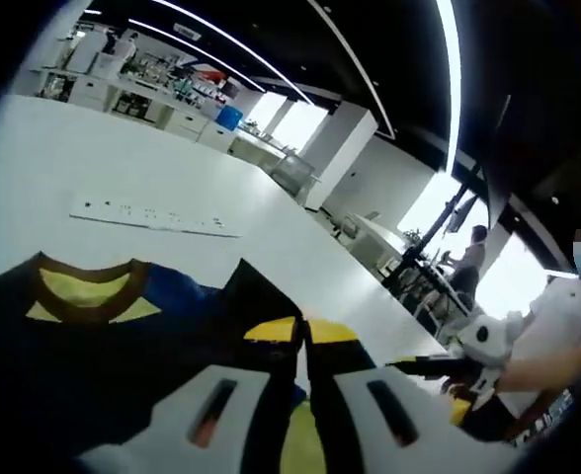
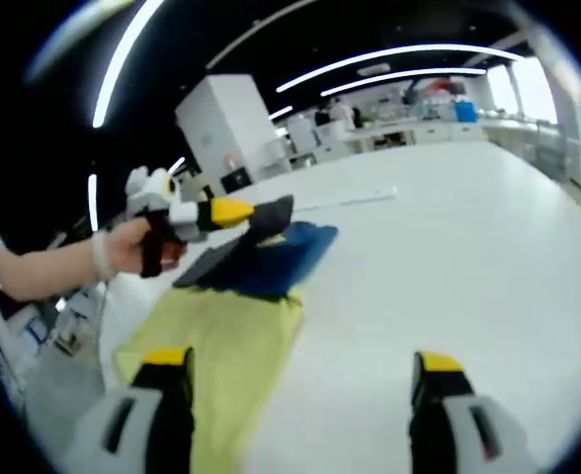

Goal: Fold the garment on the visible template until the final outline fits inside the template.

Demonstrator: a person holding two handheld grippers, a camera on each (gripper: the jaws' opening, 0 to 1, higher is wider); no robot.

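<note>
The garment (image 1: 123,346) is dark navy and black with a yellow collar patch, and lies on the white table (image 1: 93,158). My left gripper (image 1: 302,331) is shut on a dark fold of it, which rises between the yellow-tipped jaws. In the right gripper view the garment shows a yellow part (image 2: 221,346) near me and a blue part (image 2: 286,255) beyond. There a hand holds the left gripper (image 2: 246,212), which lifts the dark edge. My right gripper (image 2: 302,361) hovers over the table by the yellow part, open wide and holding nothing.
A long white strip (image 1: 157,215) lies flat on the table beyond the garment, also seen as the white strip (image 2: 355,200). A person's hand and forearm (image 2: 63,262) reach in from the left. Benches and shelves (image 1: 142,79) line the far side of the room.
</note>
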